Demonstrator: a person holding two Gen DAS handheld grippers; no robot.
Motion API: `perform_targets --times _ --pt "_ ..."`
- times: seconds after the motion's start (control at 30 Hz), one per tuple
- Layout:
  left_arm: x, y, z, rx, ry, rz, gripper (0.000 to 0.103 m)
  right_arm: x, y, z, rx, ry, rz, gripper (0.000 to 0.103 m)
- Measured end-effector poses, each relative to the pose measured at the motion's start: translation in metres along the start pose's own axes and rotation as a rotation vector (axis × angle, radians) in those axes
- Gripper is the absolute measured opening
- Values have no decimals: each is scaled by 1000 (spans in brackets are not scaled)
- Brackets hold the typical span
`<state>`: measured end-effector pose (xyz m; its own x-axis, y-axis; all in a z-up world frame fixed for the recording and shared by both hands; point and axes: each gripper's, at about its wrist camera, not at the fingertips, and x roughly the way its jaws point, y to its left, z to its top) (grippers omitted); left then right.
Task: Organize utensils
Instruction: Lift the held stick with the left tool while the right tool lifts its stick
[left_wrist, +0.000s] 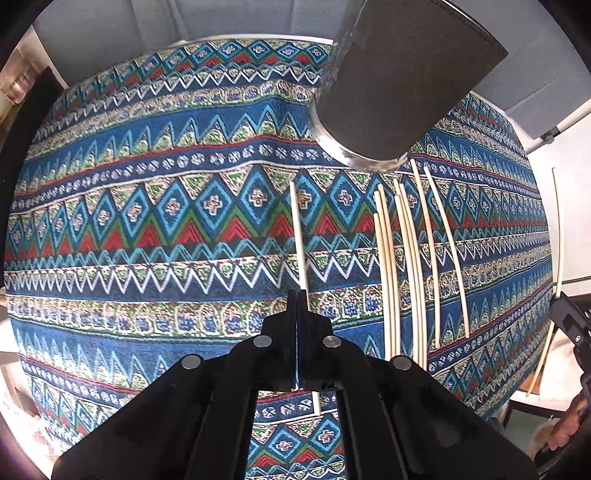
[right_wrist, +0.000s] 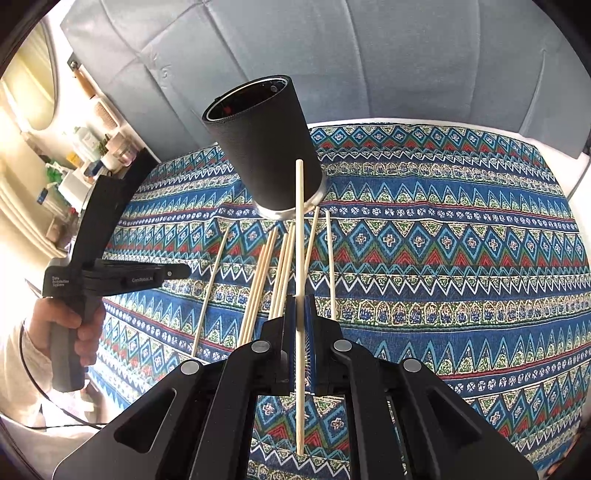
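Note:
My left gripper is shut on one pale wooden chopstick, which runs up past the fingertips and out below them, above the patterned cloth. Several more chopsticks lie side by side on the cloth to its right. A tall black cup with a metal base stands just beyond them. In the right wrist view, my right gripper is shut on another chopstick, held upright in front of the black cup, whose mouth faces up. The loose chopsticks lie below it.
The blue, red and green patterned cloth covers the whole table. A grey-blue sofa stands behind it. A hand holds the left gripper's handle at the left. Shelves with bottles stand beyond the table's left edge.

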<state>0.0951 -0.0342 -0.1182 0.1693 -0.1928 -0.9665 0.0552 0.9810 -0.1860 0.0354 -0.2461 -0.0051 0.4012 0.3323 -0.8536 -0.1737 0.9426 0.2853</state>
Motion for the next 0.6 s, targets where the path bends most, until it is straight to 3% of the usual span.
perform_targets --times 0.1,0.2,0.3,0.47,0.53,0.6 --pt "13 2 1 2 33 26 0 2 0 0 -5 6 3 5" --pt "29 8 8 -62 85 45 14 4 -2 -2 -6 14 5 5" --pt "41 4 15 -57 147 73 16 6 -7 -3 5 17 10 5" --pt "56 -11 33 -40 198 122 36 11 -14 -5 30 23 16 5" --pt "60 -19 39 -37 213 128 50 12 -15 -6 35 24 19 5" --pt "65 -28 42 -33 206 144 52 12 -15 -5 35 24 18 5"
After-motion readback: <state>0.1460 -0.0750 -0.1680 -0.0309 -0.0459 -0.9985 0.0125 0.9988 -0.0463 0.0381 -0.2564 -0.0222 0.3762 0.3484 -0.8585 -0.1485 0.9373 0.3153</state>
